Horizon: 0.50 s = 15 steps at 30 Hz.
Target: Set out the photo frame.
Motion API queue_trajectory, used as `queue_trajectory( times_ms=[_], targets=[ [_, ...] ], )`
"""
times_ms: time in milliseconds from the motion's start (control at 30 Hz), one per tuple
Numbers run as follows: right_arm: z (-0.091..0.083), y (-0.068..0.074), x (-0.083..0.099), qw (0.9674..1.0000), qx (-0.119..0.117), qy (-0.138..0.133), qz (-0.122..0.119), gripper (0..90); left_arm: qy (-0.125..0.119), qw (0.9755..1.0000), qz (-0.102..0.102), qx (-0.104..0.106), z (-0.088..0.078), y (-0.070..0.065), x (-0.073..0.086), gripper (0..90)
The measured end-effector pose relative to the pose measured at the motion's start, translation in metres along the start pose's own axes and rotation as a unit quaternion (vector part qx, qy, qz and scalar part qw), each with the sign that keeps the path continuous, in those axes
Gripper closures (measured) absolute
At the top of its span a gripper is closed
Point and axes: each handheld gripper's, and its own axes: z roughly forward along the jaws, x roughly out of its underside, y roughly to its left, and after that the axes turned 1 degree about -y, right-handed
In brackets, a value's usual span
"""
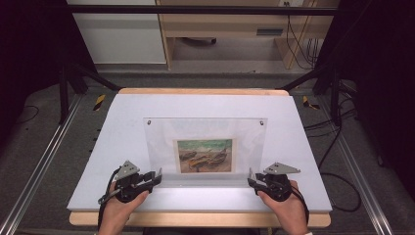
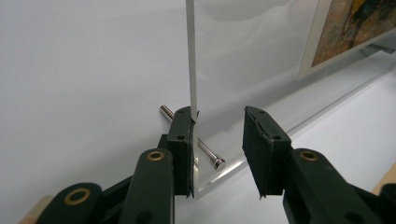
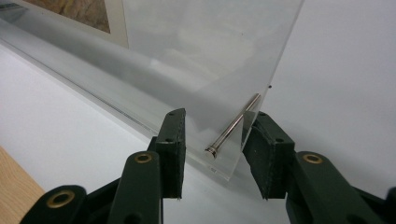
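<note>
A clear acrylic picture frame [image 1: 205,129] stands upright on a white board [image 1: 117,147], with a painting of boats [image 1: 204,155] in its lower middle. My left gripper [image 1: 157,175] is at the frame's lower left corner and my right gripper [image 1: 251,176] at its lower right corner. In the left gripper view the jaws [image 2: 218,126] straddle the panel's edge [image 2: 191,60]; the left jaw lies against it, the right one stands apart. A metal pin [image 2: 208,153] crosses the panel there. In the right gripper view the jaws [image 3: 217,128] sit either side of the corner and its pin [image 3: 233,125], open.
The white board lies on a wooden table [image 1: 195,219] whose edge shows at front and back. Metal rails [image 1: 39,166] run along both sides on the grey floor. Black stand legs [image 1: 73,73], cables [image 1: 337,127] at the right and a wooden cabinet [image 1: 220,29] stand beyond.
</note>
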Motion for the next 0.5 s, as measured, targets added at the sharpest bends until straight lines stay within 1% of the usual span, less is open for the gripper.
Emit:
queue_trajectory(
  times_ms=[67,133,167,233,500],
  targets=[
    [-0.0001,0.0002,0.0,1.0,0.0,0.0,0.003,59.8,0.0,1.0,0.0,-0.001,0.0,-0.0001,-0.0001,63.4],
    [0.0,-0.0003,0.0,1.0,0.0,-0.002,0.001,59.8,-0.002,1.0,-0.001,-0.001,0.0002,-0.0004,0.0002,63.4],
    [0.0001,-0.0006,0.0005,1.0,-0.002,-0.003,0.005,59.9,-0.003,1.0,-0.005,0.0,0.0002,-0.0001,0.0006,63.3],
    [0.0004,-0.0007,0.0006,0.9999,-0.004,-0.007,0.01,59.8,-0.003,1.0,-0.006,0.001,0.0,0.0002,0.0007,63.4],
    [0.0002,-0.0008,0.001,1.0,-0.003,-0.004,0.007,59.9,-0.002,1.0,-0.004,0.0,0.0003,-0.0003,0.0007,63.3]
  ],
)
